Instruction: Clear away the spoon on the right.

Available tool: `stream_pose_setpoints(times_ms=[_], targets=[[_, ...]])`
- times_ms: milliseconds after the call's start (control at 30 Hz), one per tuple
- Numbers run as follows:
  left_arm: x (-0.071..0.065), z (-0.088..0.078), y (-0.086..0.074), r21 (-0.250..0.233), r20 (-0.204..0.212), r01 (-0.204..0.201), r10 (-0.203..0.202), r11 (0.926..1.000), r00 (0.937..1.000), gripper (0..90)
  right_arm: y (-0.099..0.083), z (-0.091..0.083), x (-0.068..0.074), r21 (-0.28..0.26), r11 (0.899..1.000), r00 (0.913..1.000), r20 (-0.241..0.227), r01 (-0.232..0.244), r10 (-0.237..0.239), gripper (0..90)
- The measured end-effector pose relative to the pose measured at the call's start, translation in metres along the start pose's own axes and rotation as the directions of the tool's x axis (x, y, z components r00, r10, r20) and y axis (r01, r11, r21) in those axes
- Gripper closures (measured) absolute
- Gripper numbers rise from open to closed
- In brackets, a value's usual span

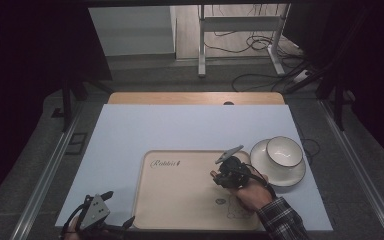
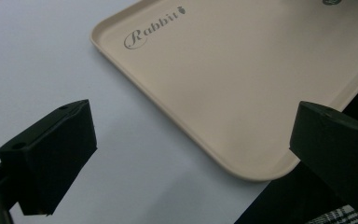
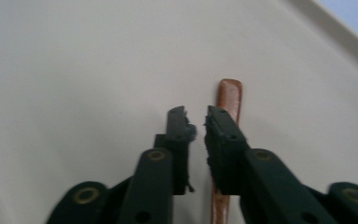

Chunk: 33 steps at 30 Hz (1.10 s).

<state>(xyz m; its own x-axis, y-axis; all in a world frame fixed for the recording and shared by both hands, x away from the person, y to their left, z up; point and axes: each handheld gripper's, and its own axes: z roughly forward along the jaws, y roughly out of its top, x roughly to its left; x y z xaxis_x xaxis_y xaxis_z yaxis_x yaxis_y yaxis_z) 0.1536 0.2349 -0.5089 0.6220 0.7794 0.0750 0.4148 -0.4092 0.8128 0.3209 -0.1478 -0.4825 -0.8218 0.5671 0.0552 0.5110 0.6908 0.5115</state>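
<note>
My right gripper (image 3: 196,122) has its fingers (image 3: 177,140) nearly together, a thin slit between the pads, and nothing sits in that slit; a brown wooden handle (image 3: 228,100) lies on the tray just beside the right-hand finger, partly under it, and I cannot tell whether the finger touches it. That handle is what the right gripper view gives me, and I cannot make it out from above. The high view gives me the layout instead: the right gripper (image 1: 231,172) is held in my hand (image 1: 250,192) over the right half of the beige tray (image 1: 180,200), and a white bowl (image 1: 283,151) stands on a saucer (image 1: 260,150) just off the tray's right edge, near that hand. My left gripper (image 1: 107,220) hangs at the front left corner of the tray, its fingers (image 2: 56,149) wide apart and gripping nothing. Its own view shows that rounded tray corner (image 2: 256,175) between the fingers and the word printed on the tray floor. The tray's raised rim runs along the pale table mat (image 1: 130,130), which offers broad bare room to the left of and behind the tray; the tray's left half is bare too.
</note>
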Motion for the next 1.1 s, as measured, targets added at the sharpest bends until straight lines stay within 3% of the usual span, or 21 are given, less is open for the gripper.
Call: stream_pose_setpoints(times_ms=[100, 200, 500, 800, 1100], targets=[[0.000, 0.000, 0.000, -0.002, -0.001, 0.001, -0.001, 1.0000, 1.0000, 0.2, -0.004, 0.003, 0.001, -0.025, 1.000, 1.0000, 0.002, 0.010, -0.010, 89.5], [0.000, 0.000, 0.000, -0.003, -0.002, 0.004, -0.004, 1.0000, 1.0000, 0.2, -0.007, 0.005, 0.003, -0.051, 0.999, 1.0000, -0.008, -0.003, 0.002, 89.9], [0.002, -0.002, -0.001, -0.014, -0.002, 0.017, -0.017, 0.9998, 0.9998, 0.0, -0.014, 0.010, 0.004, -0.076, 0.997, 0.9998, 0.021, 0.009, -0.008, 89.9], [0.005, -0.003, -0.002, -0.036, 0.000, 0.047, -0.047, 0.9983, 0.9989, 0.0, -0.018, 0.015, 0.002, -0.064, 0.998, 0.9995, 0.032, 0.008, -0.006, 89.9], [0.005, -0.003, -0.002, -0.034, 0.003, 0.046, -0.046, 0.9984, 0.9990, 0.0, -0.021, 0.017, -0.003, -0.057, 0.998, 0.9990, 0.043, -0.009, 0.011, 89.9]])
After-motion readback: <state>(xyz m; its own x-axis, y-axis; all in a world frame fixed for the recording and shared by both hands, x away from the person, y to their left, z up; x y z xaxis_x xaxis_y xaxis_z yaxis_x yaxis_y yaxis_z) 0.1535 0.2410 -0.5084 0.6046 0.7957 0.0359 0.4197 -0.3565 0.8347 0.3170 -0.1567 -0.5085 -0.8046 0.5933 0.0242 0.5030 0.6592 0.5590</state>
